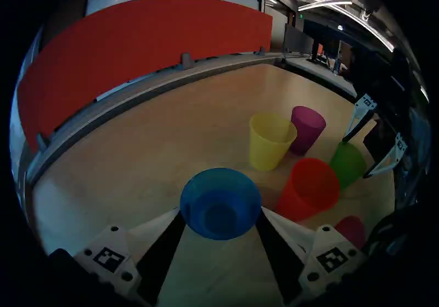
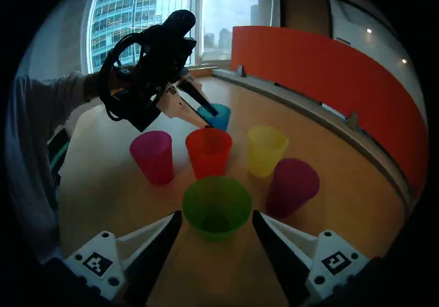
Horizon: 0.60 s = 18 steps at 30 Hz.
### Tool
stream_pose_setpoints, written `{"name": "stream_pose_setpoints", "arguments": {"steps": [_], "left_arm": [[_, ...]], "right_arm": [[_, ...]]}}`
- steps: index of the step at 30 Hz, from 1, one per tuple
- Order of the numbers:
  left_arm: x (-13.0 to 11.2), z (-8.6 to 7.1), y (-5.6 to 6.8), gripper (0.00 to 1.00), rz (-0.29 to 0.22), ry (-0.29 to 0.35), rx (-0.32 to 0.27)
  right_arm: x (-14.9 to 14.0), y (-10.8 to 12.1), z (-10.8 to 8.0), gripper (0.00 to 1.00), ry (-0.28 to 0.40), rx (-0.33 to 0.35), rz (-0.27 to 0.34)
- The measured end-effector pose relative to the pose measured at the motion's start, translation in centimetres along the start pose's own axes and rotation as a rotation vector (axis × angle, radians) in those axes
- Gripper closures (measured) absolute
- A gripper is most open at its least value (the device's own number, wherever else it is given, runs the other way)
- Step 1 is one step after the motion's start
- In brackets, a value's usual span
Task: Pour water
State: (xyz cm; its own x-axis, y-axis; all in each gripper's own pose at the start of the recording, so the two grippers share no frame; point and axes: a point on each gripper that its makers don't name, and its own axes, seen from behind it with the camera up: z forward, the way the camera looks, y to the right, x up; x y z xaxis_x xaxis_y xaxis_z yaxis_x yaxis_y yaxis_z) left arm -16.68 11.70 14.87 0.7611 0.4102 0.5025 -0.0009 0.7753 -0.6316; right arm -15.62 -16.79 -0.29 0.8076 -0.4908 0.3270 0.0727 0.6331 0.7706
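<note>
Left hand-held gripper (image 1: 220, 213) grips blue cup (image 1: 220, 200) over table (image 1: 164, 137) by red partition (image 1: 137, 43)

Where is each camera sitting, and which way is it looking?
Left gripper view: rides on the left claw, looking along its two fingers at the blue cup between them, toward the red wall; the right claw shows farther off.
Right gripper view: rides on the right claw, looking over the green cup at the left claw and the person's sleeve.
Shared: both claws, the yellow cup and the red cup between them; the cameras roughly face each other.
</note>
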Motion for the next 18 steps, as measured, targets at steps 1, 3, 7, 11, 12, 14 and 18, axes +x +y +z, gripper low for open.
{"name": "stream_pose_setpoints", "arguments": {"steps": [1, 3, 7, 11, 12, 14, 18], "left_arm": [[0.0, 0.0, 0.0, 0.15, 0.0, -0.001, 0.0], [0.0, 0.0, 0.0, 0.15, 0.001, -0.002, 0.001], [0.0, 0.0, 0.0, 0.15, 0.002, -0.003, 0.001], [-0.1, 0.0, 0.1, 0.15, 0.004, -0.004, 0.001], [-0.1, 0.0, 0.1, 0.15, 0.004, -0.004, 0.001], [-0.1, 0.0, 0.1, 0.15, 0.005, -0.005, 0.002], [-0.1, 0.0, 0.1, 0.15, 0.006, -0.005, 0.002]], "right_arm": [[0.0, 0.0, 0.1, 0.01, -0.001, -0.001, 0.0], [-0.1, 0.0, 0.4, 0.01, -0.002, -0.002, 0.0], [-0.1, 0.1, 1.1, 0.01, -0.004, -0.003, 0.001], [-0.1, 0.0, 1.9, 0.01, -0.006, -0.003, -0.006], [-0.1, 0.0, 2.0, 0.01, -0.006, -0.003, -0.008], [-0.1, 0.0, 2.4, 0.01, -0.007, -0.004, -0.011], [-0.1, 0.0, 2.8, 0.06, -0.006, -0.006, -0.012]]}}
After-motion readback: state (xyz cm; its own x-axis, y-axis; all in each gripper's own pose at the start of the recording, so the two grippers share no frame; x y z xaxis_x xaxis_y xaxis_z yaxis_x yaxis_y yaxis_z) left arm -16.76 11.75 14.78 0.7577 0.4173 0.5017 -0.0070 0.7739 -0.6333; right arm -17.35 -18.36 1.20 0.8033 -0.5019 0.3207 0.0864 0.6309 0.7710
